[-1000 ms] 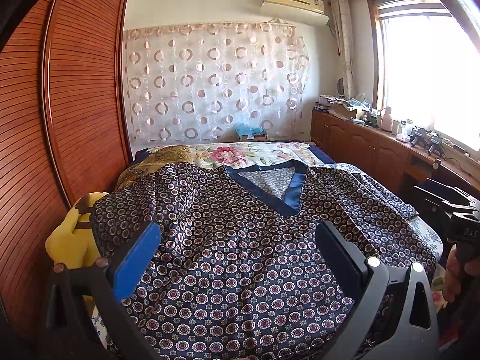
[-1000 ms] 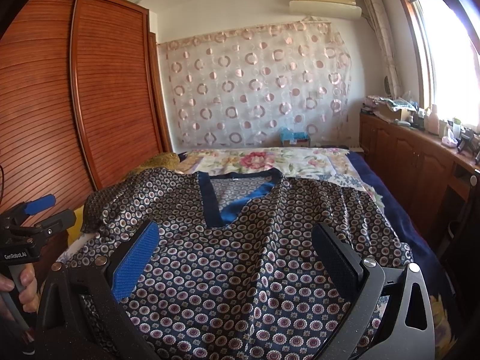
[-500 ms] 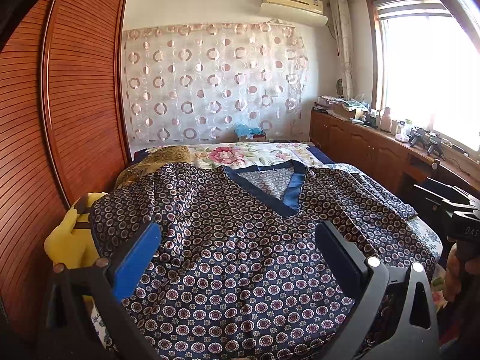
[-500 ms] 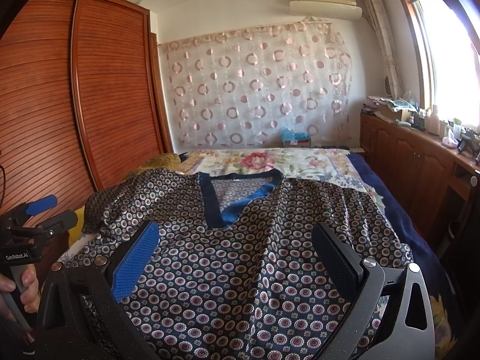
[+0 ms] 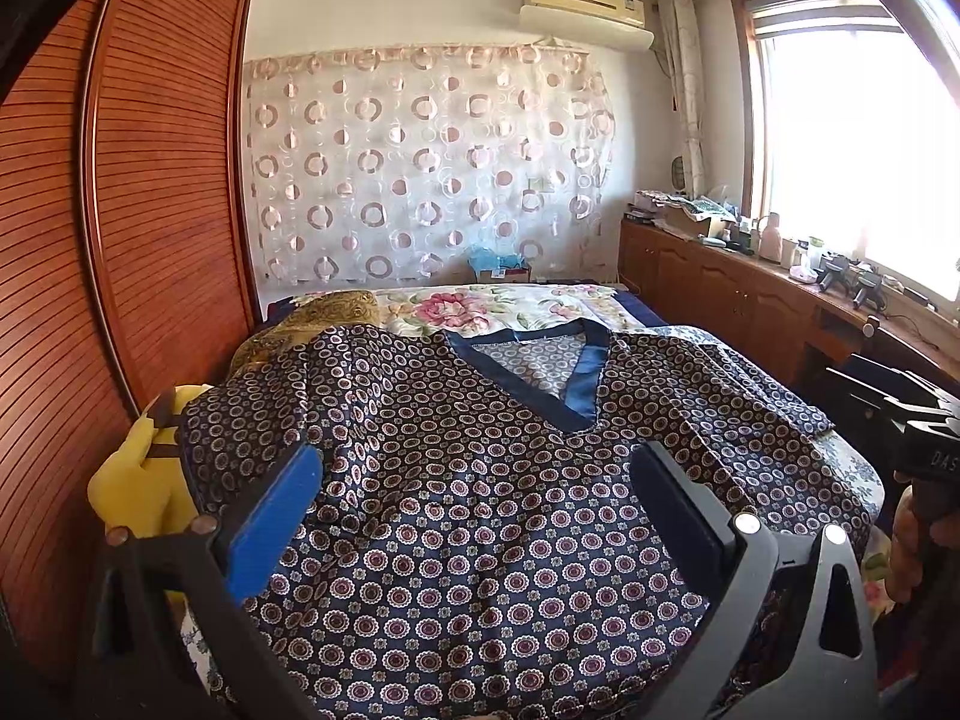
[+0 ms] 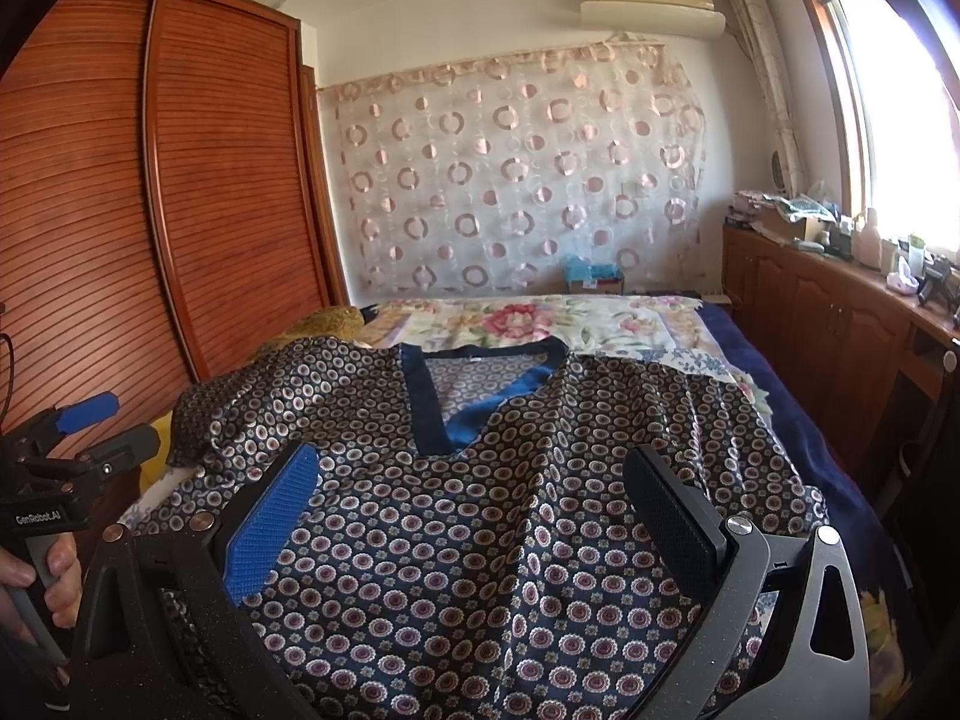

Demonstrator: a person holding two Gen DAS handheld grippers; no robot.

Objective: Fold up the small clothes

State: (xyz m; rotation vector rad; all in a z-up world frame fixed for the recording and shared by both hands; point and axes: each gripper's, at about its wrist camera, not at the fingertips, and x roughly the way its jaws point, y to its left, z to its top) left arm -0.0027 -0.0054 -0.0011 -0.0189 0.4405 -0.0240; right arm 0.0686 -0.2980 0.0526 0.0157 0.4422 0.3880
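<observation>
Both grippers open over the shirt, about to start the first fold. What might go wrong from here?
1. The patterned shirt looks slick and already wrinkled, so a pinch may grab both layers or slip.
2. Its left sleeve drapes over the yellow plush toy at the bed edge; pulling may drag it.
3. The left gripper and right gripper sit close; they may collide.

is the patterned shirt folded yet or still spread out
Spread out: the patterned shirt lies open on the bed, V-neck and both sleeves showing.
</observation>
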